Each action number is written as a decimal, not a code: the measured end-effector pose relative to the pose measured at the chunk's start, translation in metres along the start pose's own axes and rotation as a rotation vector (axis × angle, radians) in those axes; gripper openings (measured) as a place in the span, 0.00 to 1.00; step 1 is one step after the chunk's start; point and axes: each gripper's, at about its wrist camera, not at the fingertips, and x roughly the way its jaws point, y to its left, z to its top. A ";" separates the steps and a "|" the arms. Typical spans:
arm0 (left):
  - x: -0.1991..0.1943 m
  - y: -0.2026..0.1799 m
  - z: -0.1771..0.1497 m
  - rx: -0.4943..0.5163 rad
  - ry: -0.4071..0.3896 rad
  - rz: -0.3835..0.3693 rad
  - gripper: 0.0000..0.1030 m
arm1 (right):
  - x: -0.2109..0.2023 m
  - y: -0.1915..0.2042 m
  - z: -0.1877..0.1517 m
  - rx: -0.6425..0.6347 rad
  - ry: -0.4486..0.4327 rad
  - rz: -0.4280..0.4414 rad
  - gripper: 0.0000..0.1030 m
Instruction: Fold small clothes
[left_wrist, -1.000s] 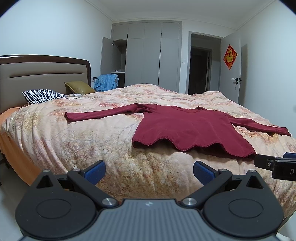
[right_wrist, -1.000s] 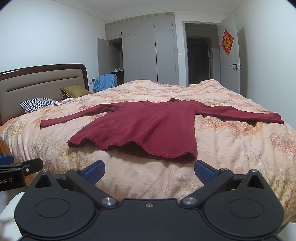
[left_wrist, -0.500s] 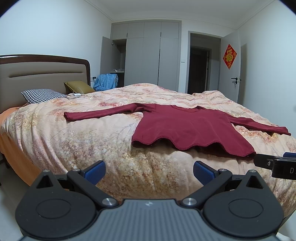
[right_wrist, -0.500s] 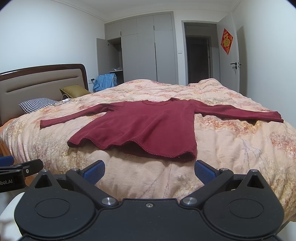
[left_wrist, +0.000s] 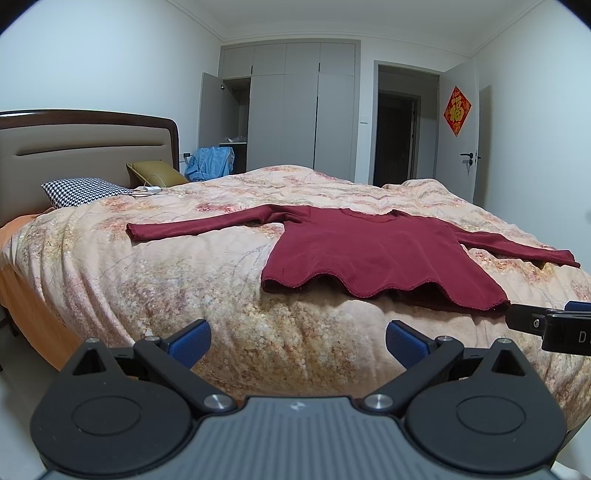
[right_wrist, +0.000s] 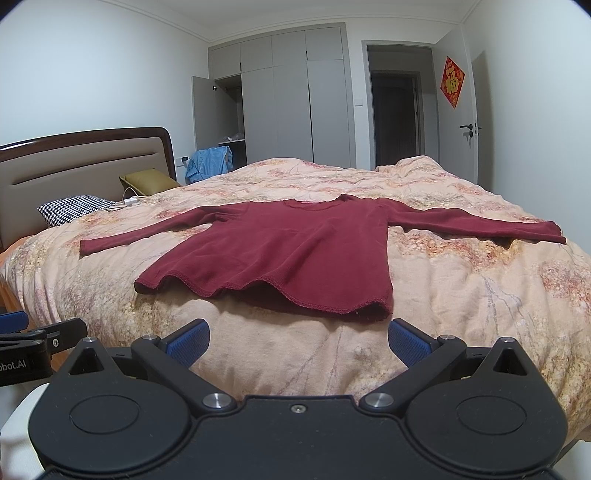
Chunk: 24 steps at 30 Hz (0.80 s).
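Level, both grippers (left_wrist: 297, 341) (right_wrist: 298, 341) (fingers spread wide) face the sweater (right_wrist: 280, 251).

Maroon top (right_wrist: 291, 251) spread flat on bed, right gripper (right_wrist: 297, 341) wide open at frame bottom.

Sleeves stretched out to left and right; wavy hem nearest, just above the blue finger pads (right_wrist: 188, 341), not touching. Floral quilt (right_wrist: 480, 295) fills mid-frame. Left gripper (right_wrist: 33, 341) pokes in at lower left edge. Headboard (right_wrist: 85, 162), houndstooth pillow (right_wrist: 72, 208) at left; grey wardrobe (right_wrist: 291, 99), dark doorway (right_wrist: 395, 107) upper centre.
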 end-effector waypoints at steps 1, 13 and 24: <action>0.000 0.000 0.000 0.000 0.000 0.000 1.00 | 0.000 0.000 0.000 0.001 0.000 0.000 1.00; 0.000 0.000 0.000 0.001 0.001 0.000 1.00 | 0.000 0.000 0.000 0.002 0.001 0.000 1.00; 0.005 -0.002 -0.002 0.008 0.016 0.008 1.00 | 0.000 -0.002 -0.001 0.022 0.001 0.000 1.00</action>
